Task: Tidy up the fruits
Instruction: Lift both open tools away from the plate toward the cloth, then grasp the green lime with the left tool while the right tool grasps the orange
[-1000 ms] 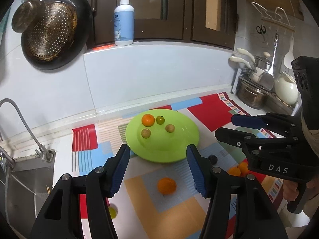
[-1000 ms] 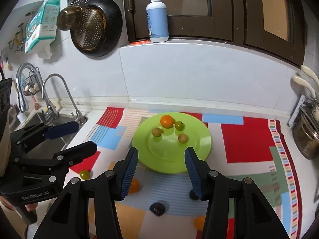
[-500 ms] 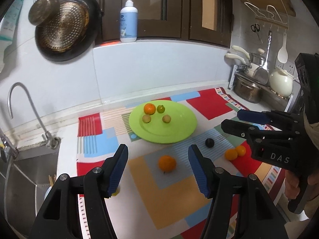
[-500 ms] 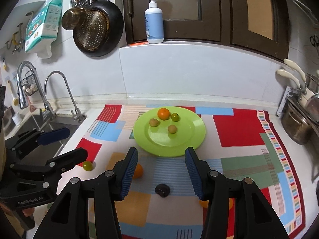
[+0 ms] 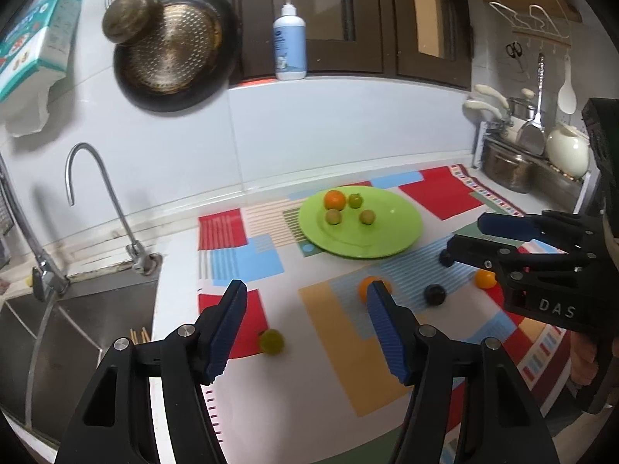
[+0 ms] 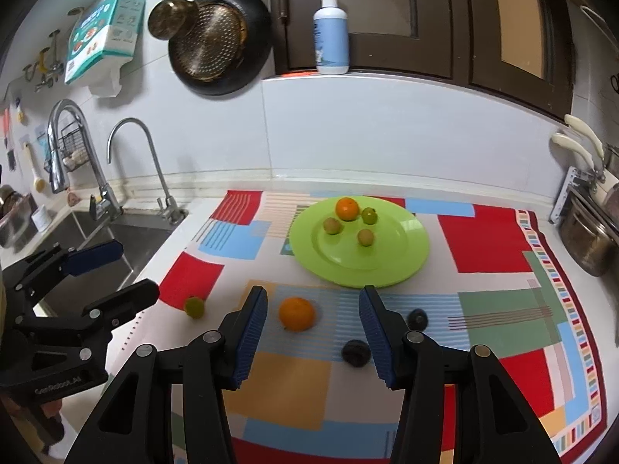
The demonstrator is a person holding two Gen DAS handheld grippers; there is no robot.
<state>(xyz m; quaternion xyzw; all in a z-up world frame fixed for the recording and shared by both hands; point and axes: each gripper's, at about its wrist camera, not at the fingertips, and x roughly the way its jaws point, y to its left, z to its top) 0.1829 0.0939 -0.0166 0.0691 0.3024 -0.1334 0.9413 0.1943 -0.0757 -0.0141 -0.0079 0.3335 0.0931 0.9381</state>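
Orange fruit (image 6: 296,313) lies on the mat (image 6: 487,247), short of the green plate (image 6: 387,266), just ahead between the right gripper's (image 6: 312,319) spread, empty jaws; the left gripper (image 5: 305,323), also spread, sits farther off.

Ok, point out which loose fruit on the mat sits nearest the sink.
The small green fruit, alone at the red patch's edge beside the sink. The orange and two dark fruits lie farther right.

Both wrist cams face backsplash, sharing green plate (image 5: 359,228) (image 6: 359,247).
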